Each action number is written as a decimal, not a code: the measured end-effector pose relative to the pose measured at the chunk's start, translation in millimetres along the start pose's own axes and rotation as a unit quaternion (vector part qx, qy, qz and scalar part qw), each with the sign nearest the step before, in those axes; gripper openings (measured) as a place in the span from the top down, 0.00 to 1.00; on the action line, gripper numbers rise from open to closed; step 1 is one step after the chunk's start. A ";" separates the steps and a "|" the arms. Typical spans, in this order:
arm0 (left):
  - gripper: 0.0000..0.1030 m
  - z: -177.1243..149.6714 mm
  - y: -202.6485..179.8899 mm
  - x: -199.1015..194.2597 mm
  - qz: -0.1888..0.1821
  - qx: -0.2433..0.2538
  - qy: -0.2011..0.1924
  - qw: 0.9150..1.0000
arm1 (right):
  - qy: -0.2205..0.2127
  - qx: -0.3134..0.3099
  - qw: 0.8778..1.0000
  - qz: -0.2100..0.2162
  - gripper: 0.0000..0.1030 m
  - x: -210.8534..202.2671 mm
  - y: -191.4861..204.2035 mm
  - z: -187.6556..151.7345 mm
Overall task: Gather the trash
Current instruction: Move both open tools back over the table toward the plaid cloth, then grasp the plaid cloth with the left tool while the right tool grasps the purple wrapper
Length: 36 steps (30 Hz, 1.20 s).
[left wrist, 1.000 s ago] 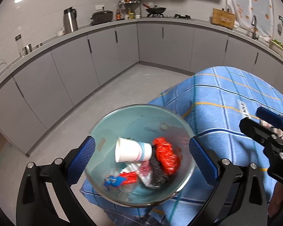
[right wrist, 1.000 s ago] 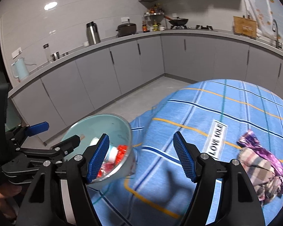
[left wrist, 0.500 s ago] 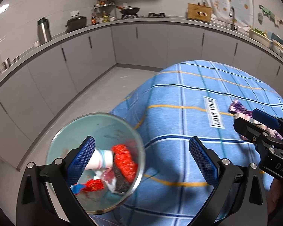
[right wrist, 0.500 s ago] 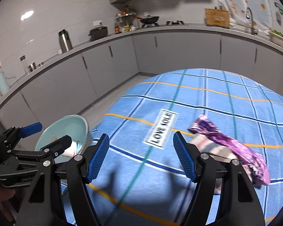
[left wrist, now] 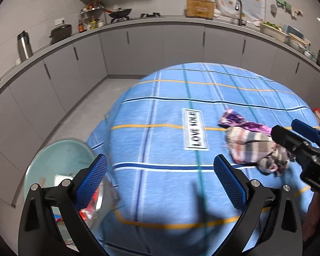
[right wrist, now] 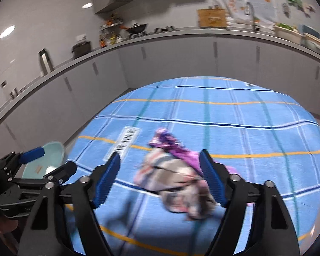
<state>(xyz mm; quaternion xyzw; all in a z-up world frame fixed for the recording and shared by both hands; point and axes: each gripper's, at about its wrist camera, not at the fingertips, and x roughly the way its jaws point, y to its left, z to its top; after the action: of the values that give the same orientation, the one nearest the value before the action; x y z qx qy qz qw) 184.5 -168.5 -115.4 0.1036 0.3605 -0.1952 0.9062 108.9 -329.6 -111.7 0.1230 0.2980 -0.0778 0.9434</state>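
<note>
Both my tongs swing off the bowl point(left wrist: 59, 155) onto the blue cloth point(left wrist: 160, 111); right gripper point(right wrist: 160, 179) opening around the wrapper point(right wrist: 177, 149), left gripper point(left wrist: 160, 177) gaping, empty.

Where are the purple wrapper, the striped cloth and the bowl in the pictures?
purple wrapper point(left wrist: 243, 123), left wrist view, its middle.
striped cloth point(right wrist: 172, 183), right wrist view, its middle folds.
bowl point(left wrist: 53, 160), left wrist view, its bare inner wall.
</note>
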 end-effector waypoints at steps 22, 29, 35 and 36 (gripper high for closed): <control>0.05 20.8 -112.2 30.3 -0.065 0.055 0.013 0.996 | -0.004 0.064 0.991 -0.119 0.25 -25.3 -87.9 -16.2; 0.05 16.3 -125.8 49.5 -0.059 0.069 0.032 0.995 | 0.003 0.090 0.986 -0.141 0.25 -25.9 -114.5 -27.0; 0.19 12.6 -132.5 64.1 -0.075 0.072 0.051 0.993 | 0.004 0.100 0.986 -0.131 0.23 -26.9 -122.3 -32.2; 0.26 11.8 -135.1 65.9 -0.082 0.075 0.055 0.992 | 0.004 0.101 0.986 -0.129 0.22 -26.6 -122.8 -31.5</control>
<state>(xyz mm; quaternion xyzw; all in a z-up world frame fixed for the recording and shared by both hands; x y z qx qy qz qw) 177.6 -312.6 -159.0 0.1519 0.4010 -0.2892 0.8558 43.2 -436.4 -144.0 0.1786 0.3061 -0.2286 0.9067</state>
